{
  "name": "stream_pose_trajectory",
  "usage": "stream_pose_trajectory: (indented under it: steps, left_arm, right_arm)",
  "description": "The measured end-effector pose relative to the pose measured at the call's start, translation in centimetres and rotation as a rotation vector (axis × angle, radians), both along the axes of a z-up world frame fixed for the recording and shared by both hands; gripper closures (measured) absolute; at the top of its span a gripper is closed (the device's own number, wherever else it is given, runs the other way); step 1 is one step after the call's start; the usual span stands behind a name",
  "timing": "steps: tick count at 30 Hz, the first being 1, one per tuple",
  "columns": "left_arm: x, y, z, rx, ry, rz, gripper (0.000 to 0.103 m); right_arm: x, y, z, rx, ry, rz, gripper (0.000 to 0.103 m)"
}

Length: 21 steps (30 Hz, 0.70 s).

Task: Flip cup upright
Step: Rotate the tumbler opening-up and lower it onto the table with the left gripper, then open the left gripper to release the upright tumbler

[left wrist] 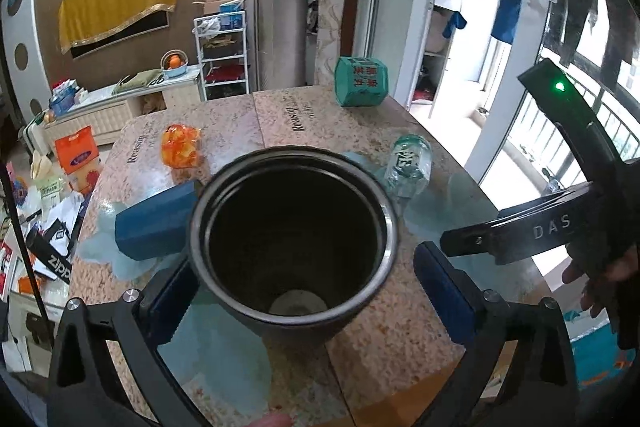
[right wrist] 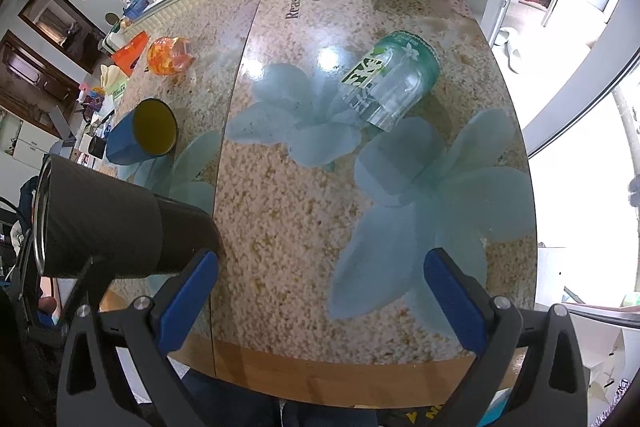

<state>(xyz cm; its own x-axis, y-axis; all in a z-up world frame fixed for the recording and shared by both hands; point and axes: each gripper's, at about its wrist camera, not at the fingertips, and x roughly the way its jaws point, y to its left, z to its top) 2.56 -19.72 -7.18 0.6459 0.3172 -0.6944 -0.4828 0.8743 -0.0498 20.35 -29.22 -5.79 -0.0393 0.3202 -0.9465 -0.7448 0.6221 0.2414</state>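
Speckled stone tabletop (right wrist: 280, 211): left gripper (left wrist: 308, 287) spread around tall black metal cup (left wrist: 294, 239); right-wrist view alone shows right gripper (right wrist: 320, 291) spread, empty.

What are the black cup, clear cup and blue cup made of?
Black cup: likely steel under a matte black coat; bright metal rim, dark metallic inside.
Clear cup: glass or clear plastic, glossy; tabletop shows through, printed green band.
Blue cup: opaque, matte blue outside, yellowish inside; plastic or ceramic, can't tell.

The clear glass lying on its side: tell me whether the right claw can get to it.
Probably yes. The right claw is open and empty, and bare table lies between it and the clear glass.
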Motion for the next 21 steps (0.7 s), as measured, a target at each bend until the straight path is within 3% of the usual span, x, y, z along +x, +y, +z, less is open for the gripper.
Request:
stream_pose_trajectory:
  steps: [11, 21]
  left_arm:
    - [-0.7, 0.8, 1.4, -0.066, -0.031, -0.027, 0.0]
    - [-2.9, 2.7, 2.9, -0.076, -0.003, -0.072, 0.0]
  right_arm:
    - [-0.1, -0.3, 0.1, 0.002, 0.0, -0.022, 0.0]
    - [-0.5, 0.4, 2.2, 0.03, -0.045, -0.032, 0.0]
